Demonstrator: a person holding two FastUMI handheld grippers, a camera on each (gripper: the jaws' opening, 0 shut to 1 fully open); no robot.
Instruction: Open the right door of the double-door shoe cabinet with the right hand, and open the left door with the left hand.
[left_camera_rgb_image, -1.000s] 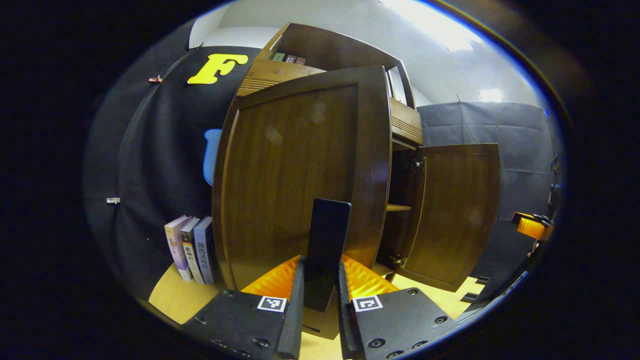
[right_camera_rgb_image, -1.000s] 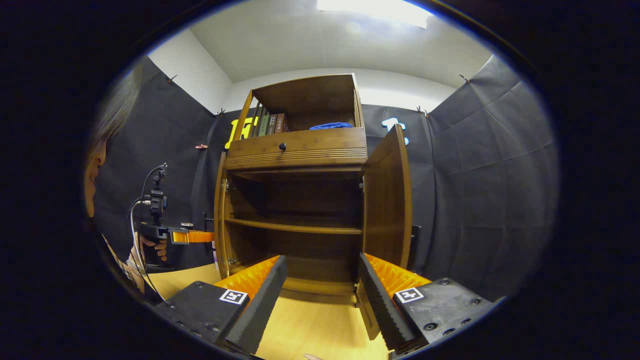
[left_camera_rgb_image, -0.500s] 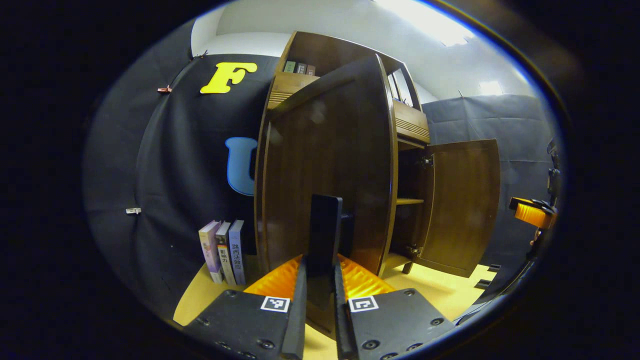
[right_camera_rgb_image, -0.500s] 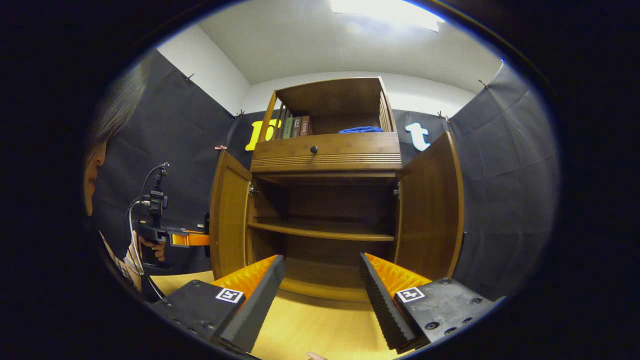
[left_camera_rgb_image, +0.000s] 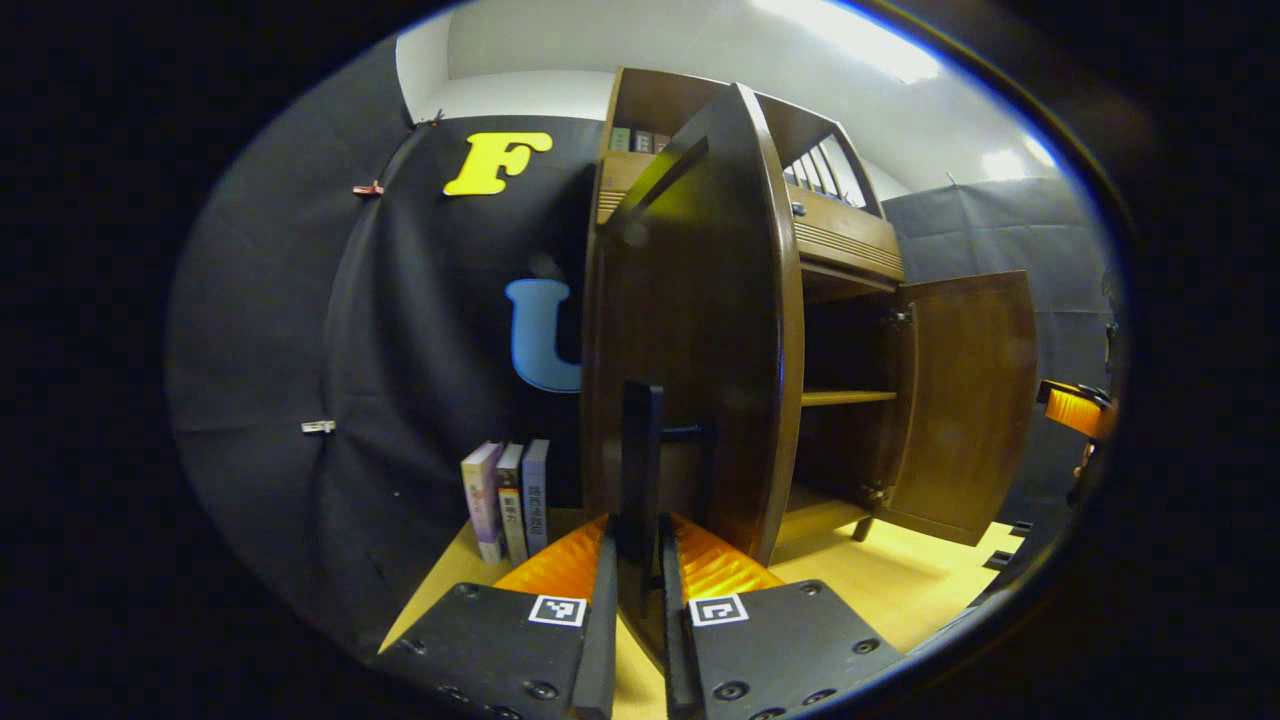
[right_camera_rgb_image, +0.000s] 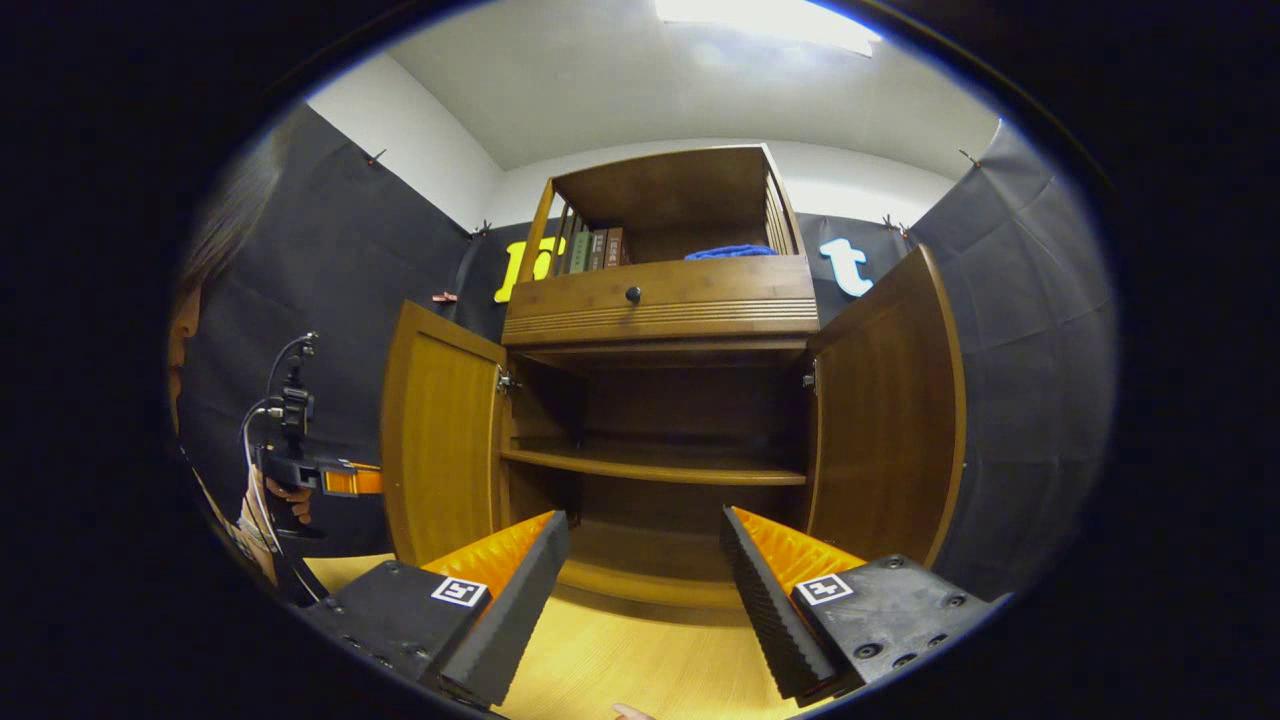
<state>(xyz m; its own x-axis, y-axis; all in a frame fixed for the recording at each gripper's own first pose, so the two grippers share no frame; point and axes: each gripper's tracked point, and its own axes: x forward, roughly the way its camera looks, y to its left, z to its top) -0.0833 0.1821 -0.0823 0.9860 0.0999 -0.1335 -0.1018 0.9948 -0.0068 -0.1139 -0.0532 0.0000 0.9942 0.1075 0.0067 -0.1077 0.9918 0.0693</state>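
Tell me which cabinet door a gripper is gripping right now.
The left door: the left gripper is shut on its dark handle. The right door stands free, and the right gripper is open.

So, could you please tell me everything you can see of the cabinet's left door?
The left door is a dark brown wooden panel with a raised frame around a flat centre, hinged at the cabinet's left side. It stands upright and swung wide open, about square to the front. In the left gripper view, a flat dark upright handle sticks out from its outer face, and the left tongs are shut on it. Books stand beside it.
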